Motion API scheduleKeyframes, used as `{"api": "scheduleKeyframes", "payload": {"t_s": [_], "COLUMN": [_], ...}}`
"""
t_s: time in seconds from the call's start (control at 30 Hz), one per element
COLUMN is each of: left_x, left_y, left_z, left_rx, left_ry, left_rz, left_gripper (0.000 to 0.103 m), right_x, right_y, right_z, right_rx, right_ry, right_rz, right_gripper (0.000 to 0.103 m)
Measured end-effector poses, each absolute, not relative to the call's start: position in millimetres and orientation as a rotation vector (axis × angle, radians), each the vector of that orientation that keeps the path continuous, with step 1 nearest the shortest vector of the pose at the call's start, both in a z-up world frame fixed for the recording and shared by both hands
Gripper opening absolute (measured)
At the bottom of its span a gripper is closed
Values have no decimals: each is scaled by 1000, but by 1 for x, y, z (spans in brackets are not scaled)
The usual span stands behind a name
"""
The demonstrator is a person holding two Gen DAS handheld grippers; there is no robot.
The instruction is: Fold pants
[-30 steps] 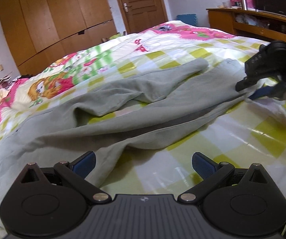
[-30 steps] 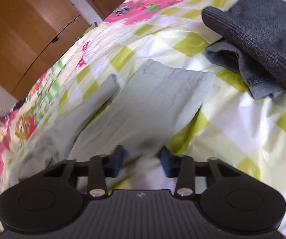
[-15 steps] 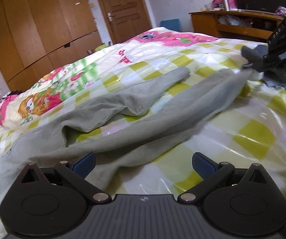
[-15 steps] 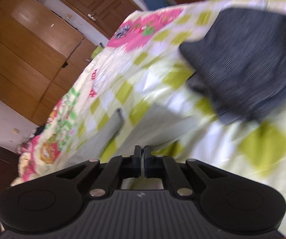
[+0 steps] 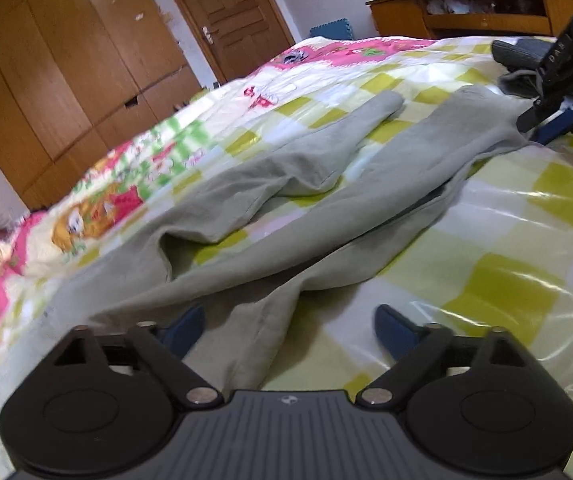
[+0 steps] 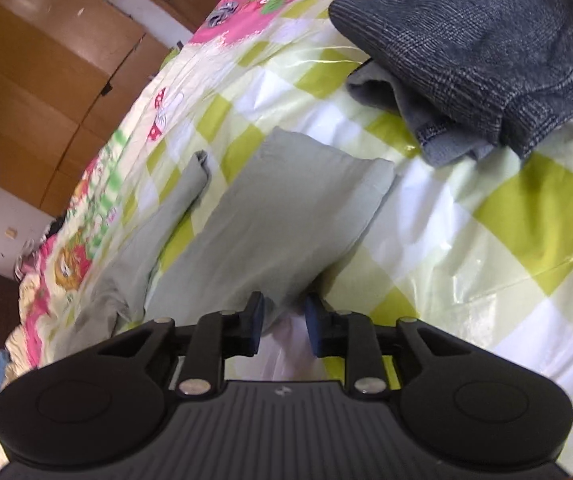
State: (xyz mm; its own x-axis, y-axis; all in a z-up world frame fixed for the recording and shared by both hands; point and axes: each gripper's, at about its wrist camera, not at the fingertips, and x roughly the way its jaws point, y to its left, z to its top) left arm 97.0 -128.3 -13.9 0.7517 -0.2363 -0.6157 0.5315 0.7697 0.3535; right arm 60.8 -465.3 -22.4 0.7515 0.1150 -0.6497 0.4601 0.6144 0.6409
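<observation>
- Pants (image 5: pixel 326 200), grey-green, lie spread on the checked bedcover (image 5: pixel 506 280), legs running toward 1 o'clock in the left wrist view, waist end toward 8 o'clock.
- One leg is rumpled and doubled over itself near the middle; the other lies flatter and ends at the right gripper (image 5: pixel 542 120).
- Left gripper (image 5: pixel 290 324): jaws set wide and closing, with a ridge of pants cloth between them; the pads are not pressing on it.
- Right gripper (image 6: pixel 282 316): jaws narrow and opening, the pants' near edge (image 6: pixel 286 308) lying between the pads; no pinch shows.
- In the right wrist view the leg cuffs (image 6: pixel 326 160) sit at 12 o'clock, squared off, a strip of bedcover between the two legs.
- Open bedcover lies at 3 to 5 o'clock of the pants in both views, glossy and bare.
- Dark grey clothes (image 6: pixel 486 40) are heaped at 1 o'clock in the right wrist view, near the cuffs but apart from them.
- Wardrobe (image 5: pixel 66 80) and door (image 5: pixel 238 12) stand beyond the bed at 10 to 12 o'clock; a wooden shelf (image 5: pixel 466 8) at 1 o'clock.
</observation>
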Motion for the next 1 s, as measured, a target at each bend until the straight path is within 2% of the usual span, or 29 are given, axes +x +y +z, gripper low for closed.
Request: {"api": "scheduleKeyframes", "payload": {"t_s": [0.03, 0.1, 0.17, 0.23, 0.53, 0.6, 0.7, 0.77, 0.83, 0.87, 1.0], "left_x": [103, 115, 121, 125, 106, 95, 77, 65, 57, 54, 45], "left_y": [-127, -125, -122, -125, -113, -113, -115, -115, -107, -103, -79], "left_z": [-16, -23, -25, -26, 5, 4, -8, -7, 1, 5, 14], "left_rx": [538, 524, 505, 526, 464, 466, 488, 512, 477, 463, 437], "left_ry": [605, 665, 680, 700, 736, 769, 815, 797, 799, 801, 786], "left_rz": [-446, -448, -445, -442, -588, -651, -737, -750, -782, -789, -764], "left_gripper": [71, 53, 46, 23, 18, 18, 19, 19, 23, 25, 26], "right_x": [65, 75, 86, 93, 59, 56, 67, 72, 70, 70, 64], "right_y": [-467, -469, -468, -467, -483, -486, -487, -480, -470, -463, -420], "right_z": [-24, -30, -34, -32, 42, 44, 30, 27, 31, 34, 49], "right_rx": [914, 932, 939, 960, 821, 742, 656, 606, 533, 498, 337], "right_ry": [696, 669, 663, 676, 607, 663, 782, 803, 783, 782, 763], "right_rz": [-222, -222, -213, -204, -184, -251, -351, -378, -412, -417, -364], "right_gripper": [26, 27, 24, 5, 4, 9, 11, 15, 36, 41, 45]}}
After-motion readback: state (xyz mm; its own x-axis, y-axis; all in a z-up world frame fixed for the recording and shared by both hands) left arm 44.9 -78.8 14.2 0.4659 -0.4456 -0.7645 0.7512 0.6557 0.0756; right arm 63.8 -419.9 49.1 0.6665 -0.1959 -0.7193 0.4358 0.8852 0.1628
